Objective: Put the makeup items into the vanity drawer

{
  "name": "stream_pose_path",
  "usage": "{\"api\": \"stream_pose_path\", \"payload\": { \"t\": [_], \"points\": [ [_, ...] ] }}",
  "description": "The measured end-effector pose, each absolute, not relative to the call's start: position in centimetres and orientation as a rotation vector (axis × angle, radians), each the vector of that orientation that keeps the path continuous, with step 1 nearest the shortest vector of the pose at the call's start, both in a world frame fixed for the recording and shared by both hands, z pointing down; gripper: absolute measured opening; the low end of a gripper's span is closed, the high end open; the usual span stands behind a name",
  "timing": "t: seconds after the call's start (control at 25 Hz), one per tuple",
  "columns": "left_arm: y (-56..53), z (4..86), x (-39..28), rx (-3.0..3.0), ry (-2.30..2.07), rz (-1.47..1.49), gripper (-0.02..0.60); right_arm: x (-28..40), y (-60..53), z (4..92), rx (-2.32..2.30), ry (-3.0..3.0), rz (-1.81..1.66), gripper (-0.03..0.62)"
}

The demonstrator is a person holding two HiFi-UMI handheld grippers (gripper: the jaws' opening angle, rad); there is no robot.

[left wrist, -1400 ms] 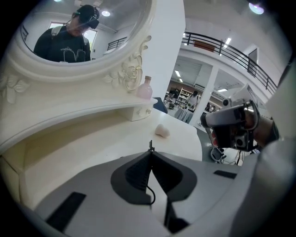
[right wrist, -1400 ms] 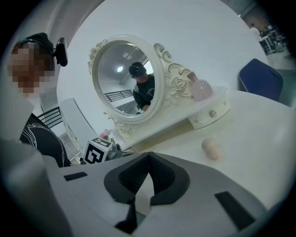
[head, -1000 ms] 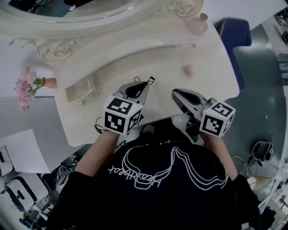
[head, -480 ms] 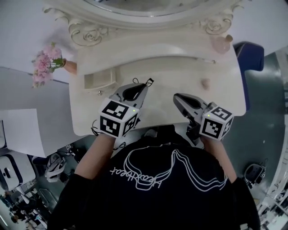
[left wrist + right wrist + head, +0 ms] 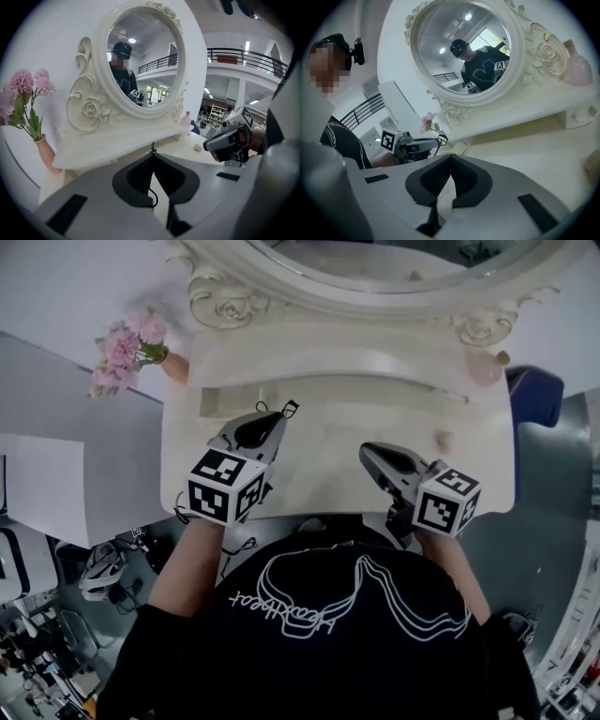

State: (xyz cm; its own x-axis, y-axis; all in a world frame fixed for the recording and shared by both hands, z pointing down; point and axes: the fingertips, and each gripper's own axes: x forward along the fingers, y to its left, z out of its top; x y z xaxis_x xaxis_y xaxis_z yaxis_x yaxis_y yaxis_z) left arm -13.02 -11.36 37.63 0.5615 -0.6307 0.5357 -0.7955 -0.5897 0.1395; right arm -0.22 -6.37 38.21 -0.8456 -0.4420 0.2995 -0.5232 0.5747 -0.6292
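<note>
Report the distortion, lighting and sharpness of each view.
Head view: fisheye bows the vanity top; light soft and even, no hard shadows. Left gripper view: black corners, pink flowers soft at the rim, ceiling lights glint in the mirror. Right gripper view: black corners too; the thin black item, held by the left gripper, is too small to identify.

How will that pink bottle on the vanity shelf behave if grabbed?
The pink bottle looks like smooth translucent glass, so probably slippery and breakable. Its bulbous body might slip from a tight pinch. Near the shelf's end, a push could topple it off.
</note>
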Motion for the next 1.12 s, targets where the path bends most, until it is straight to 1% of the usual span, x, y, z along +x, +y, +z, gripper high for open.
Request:
{"api": "stream_pose_path", "payload": {
  "t": [0.32, 0.6, 0.88, 1.12],
  "points": [
    [-13.0, 37.2, -18.3, 2.426, -1.315, 0.723, 0.012, -1.9, -7.4, 38.2, 0.735, -2.679, 1.107, 0.003],
    [-14.4, 38.0, -21.5, 2.449, -1.343, 0.894, 0.012, -2.5, -7.9, 38.8, 0.699, -2.658, 1.106, 0.003],
    [-14.9, 40.1, -23.1, 2.381, -1.293, 0.935, 0.012, -2.6, -8.2, 39.3, 0.691, -2.625, 1.101, 0.003],
    [-15.6, 42.0, -23.5, 2.368, -1.235, 1.054, 0.012, -2.5, -8.6, 39.7, 0.691, -2.604, 1.114, 0.003]
  ]
}}
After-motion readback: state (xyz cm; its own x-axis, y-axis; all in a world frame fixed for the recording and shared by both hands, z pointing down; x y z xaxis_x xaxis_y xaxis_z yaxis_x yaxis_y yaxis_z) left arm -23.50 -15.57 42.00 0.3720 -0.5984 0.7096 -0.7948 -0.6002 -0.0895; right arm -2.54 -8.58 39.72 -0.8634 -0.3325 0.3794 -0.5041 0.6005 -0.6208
